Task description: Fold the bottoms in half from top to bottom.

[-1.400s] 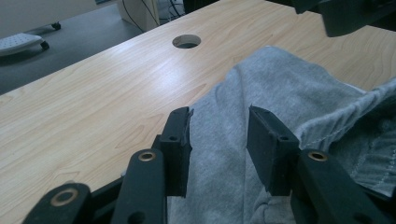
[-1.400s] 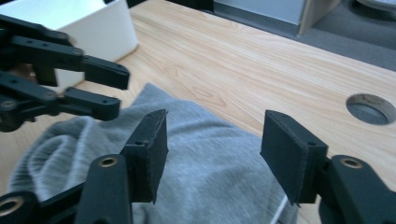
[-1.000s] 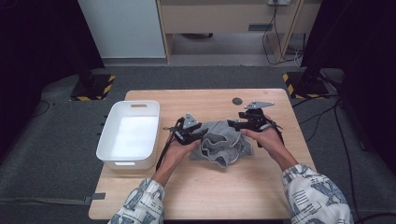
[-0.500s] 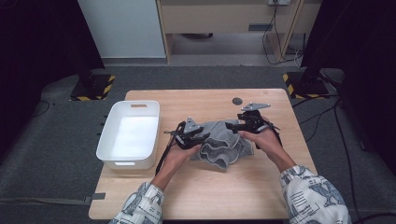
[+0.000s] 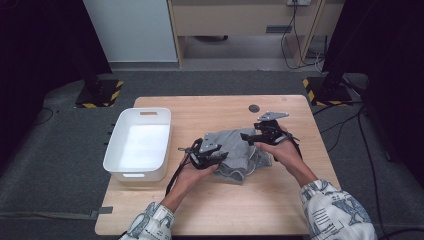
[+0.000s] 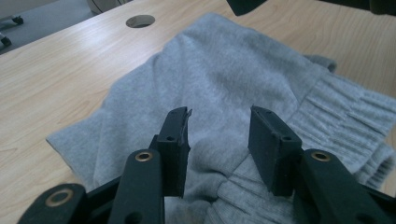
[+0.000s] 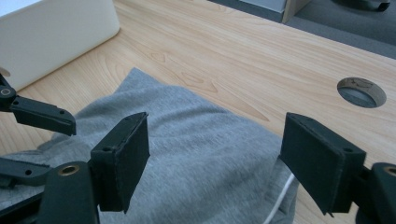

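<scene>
Left tool: the left tool sits at the near left side of the grey sweatshirt. Its jaws are partly open. In the left gripper view a bunched fold of the grey cloth rises between the two black pads. The pads are close to the fold, but I cannot tell if they press on it.

Right tool: the right tool is at the far right side of the sweatshirt. Its jaws stand wide apart and have just been opening. In the right gripper view the flat grey cloth lies under the gap, and the pads do not pinch it. Nothing is held.

Sweatshirt: it lies crumpled on the wooden counter, near the middle, between the two tools. Its ribbed cuff or hem shows in the left gripper view. A thin white string peeks out at its edge in the right gripper view.

White bin: the white bin stands on the left part of the counter, apart from the sweatshirt.

Round hole: a round hole is in the counter, on the far side of the sweatshirt.

Hands: the person's hands come in from the near edge, with patterned sleeves.
</scene>
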{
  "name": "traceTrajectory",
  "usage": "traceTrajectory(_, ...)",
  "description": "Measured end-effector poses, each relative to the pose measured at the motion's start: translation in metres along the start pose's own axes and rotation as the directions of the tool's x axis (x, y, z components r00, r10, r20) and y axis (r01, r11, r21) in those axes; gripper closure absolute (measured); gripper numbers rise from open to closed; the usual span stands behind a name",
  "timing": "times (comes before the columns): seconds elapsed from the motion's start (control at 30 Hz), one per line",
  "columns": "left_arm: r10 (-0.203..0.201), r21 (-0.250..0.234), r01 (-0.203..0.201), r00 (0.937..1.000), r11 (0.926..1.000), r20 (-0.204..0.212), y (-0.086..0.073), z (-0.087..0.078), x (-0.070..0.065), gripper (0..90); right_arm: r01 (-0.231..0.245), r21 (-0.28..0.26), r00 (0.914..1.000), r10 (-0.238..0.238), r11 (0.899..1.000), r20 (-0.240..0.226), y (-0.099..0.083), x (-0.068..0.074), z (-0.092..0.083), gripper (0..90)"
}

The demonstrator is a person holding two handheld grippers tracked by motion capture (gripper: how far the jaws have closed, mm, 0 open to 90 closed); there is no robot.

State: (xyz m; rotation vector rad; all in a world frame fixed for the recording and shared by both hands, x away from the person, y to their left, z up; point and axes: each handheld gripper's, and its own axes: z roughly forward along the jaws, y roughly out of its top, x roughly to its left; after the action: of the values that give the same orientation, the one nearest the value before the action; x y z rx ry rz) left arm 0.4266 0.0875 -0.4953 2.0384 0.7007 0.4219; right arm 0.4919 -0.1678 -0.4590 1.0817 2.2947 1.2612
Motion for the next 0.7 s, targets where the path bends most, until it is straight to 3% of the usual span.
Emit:
traceTrajectory(0.4, 0.02, 0.056, -0.019, 0.9998, 0.9983, -0.003, -0.015, 0.005, -0.013, 51.8, 0.016, 0.013, 0.9998, -0.016, 1.0, 0.011, -0.007, 0.002, 0.0, 17.6)
traceTrajectory(0.5, 0.033, 0.068, -0.032, 0.9993, 0.9972, -0.018, -0.017, 0.008, -0.015, 47.5, 0.012, 0.017, 0.9998, -0.012, 1.0, 0.013, -0.008, 0.005, 0.0, 16.0)
traceTrajectory(0.7, 0.017, 0.067, -0.015, 0.9993, 0.9977, -0.033, -0.019, 0.008, -0.014, 39.5, 0.021, 0.03, 0.9997, -0.021, 0.999, 0.016, -0.01, 0.006, 0.002, 12.7)
